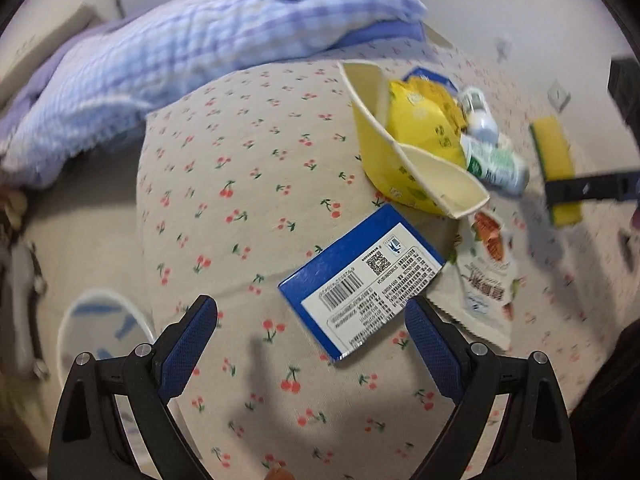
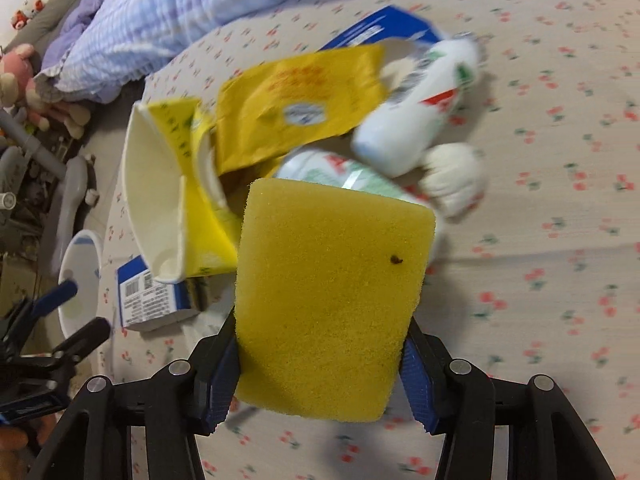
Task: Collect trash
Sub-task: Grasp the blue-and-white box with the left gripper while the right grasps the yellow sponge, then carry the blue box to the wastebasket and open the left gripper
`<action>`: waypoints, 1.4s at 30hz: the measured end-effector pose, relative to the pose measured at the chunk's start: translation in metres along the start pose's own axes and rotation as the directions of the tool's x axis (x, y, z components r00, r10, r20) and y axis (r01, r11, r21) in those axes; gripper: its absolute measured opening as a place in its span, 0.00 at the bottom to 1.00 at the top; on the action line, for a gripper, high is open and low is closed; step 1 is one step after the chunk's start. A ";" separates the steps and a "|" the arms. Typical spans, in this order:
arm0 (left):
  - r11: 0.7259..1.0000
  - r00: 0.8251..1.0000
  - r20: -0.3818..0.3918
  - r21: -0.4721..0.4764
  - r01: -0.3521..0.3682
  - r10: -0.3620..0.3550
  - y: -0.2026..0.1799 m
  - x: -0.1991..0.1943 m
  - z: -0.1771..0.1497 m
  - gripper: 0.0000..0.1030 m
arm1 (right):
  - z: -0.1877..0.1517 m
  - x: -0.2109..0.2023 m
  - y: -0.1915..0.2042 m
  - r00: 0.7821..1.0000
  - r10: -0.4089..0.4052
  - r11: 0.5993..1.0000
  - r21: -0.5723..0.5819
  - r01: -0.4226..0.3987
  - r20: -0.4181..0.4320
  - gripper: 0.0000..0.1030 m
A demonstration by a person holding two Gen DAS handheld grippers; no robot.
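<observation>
From the left wrist, the left gripper (image 1: 312, 330) hangs over a cherry-print sheet (image 1: 248, 168), its jaws spread wide with nothing between them. A white bin (image 1: 100, 320) shows on the floor at nine o'clock of it. A blue box (image 1: 360, 280) lies at one o'clock, its corner near the right finger. Further at one o'clock sits the trash pile: a yellow carton (image 1: 384, 128), white bottles (image 1: 492, 148) and a snack wrapper (image 1: 488, 272). A checked quilt (image 1: 200, 48) lies at eleven o'clock.

From the right wrist, the right gripper (image 2: 320, 372) clamps a yellow sponge (image 2: 328, 300) by its sides; the sponge sticks out toward twelve o'clock, above the pile.
</observation>
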State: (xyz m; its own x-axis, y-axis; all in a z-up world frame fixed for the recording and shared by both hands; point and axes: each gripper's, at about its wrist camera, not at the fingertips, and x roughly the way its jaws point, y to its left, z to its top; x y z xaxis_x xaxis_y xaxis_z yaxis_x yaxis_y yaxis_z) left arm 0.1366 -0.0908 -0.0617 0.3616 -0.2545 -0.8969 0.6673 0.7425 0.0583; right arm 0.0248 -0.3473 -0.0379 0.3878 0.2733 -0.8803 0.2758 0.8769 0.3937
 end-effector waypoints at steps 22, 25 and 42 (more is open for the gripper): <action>0.983 0.979 -0.089 -0.018 0.183 -0.184 -0.029 0.034 0.009 0.74 | -0.010 -0.033 -0.075 0.998 -0.052 0.997 0.059 0.051 0.024 0.59; 0.978 0.977 -0.076 -0.087 0.190 -0.197 -0.020 0.033 0.007 0.66 | -0.010 -0.035 -0.074 0.998 -0.053 0.997 0.055 0.052 0.026 0.59; 0.967 0.993 -0.013 -0.229 0.113 -0.119 0.017 -0.021 -0.027 0.64 | 0.000 -0.033 -0.010 0.998 -0.017 1.000 -0.024 0.018 0.060 0.59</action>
State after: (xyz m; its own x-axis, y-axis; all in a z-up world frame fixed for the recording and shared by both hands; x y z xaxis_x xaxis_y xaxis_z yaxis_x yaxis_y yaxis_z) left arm 0.1224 -0.0560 -0.0535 0.2709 -0.3327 -0.9033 0.5370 0.8310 -0.1451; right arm 0.0094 -0.3652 -0.0134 0.4349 0.2343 -0.8695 0.2618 0.8909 0.3711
